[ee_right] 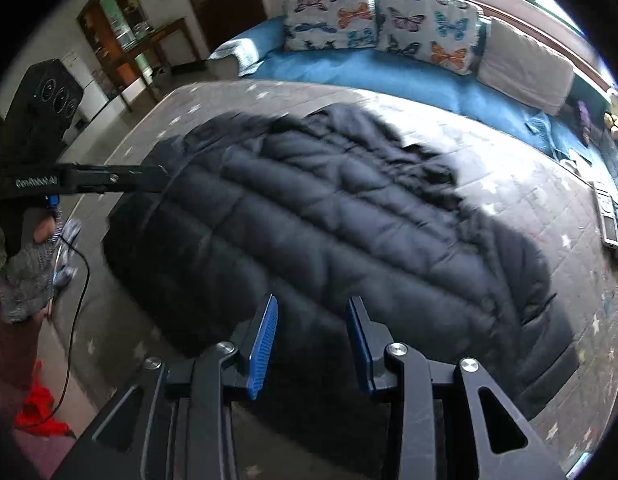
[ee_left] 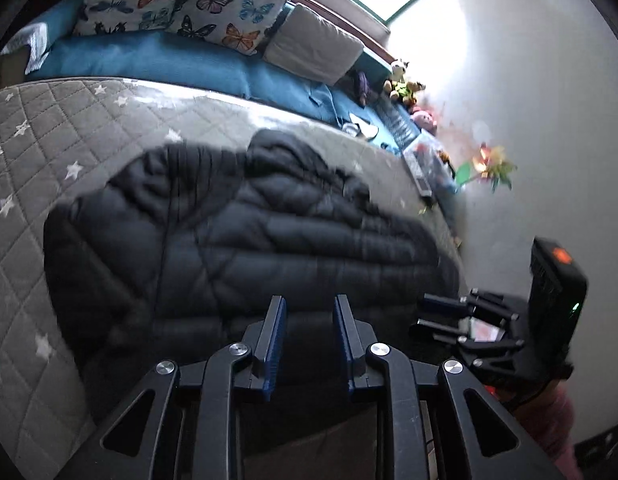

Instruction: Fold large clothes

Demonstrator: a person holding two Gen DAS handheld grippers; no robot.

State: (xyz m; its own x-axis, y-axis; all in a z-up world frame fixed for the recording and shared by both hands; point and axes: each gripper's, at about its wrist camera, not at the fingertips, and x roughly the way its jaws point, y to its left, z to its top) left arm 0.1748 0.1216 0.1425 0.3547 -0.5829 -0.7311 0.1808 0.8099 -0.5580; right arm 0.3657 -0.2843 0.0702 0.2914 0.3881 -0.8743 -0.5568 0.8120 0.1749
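Observation:
A dark quilted puffer jacket [ee_left: 237, 240] [ee_right: 329, 220] lies spread and rumpled on a grey star-patterned mattress [ee_left: 49, 152] [ee_right: 549, 208]. My left gripper [ee_left: 309, 300] hovers over the jacket's near edge, its blue pads apart with nothing between them. In the right wrist view the left gripper [ee_right: 163, 178] shows from the side at the jacket's left edge, held by a hand in a grey glove [ee_right: 21, 276]. My right gripper [ee_right: 313, 300] is open above the jacket's near hem and holds nothing. The left wrist view has the right gripper [ee_left: 423, 314] at the jacket's right end.
Behind the mattress runs a blue-covered sofa [ee_left: 149, 60] with butterfly cushions [ee_right: 425, 24] and a grey cushion [ee_left: 313, 46]. Stuffed toys [ee_left: 405, 84] and a remote [ee_right: 607, 220] lie at the right. A black speaker [ee_right: 49, 100], a cable [ee_right: 75, 320] and red cloth [ee_right: 37, 408] are at the left.

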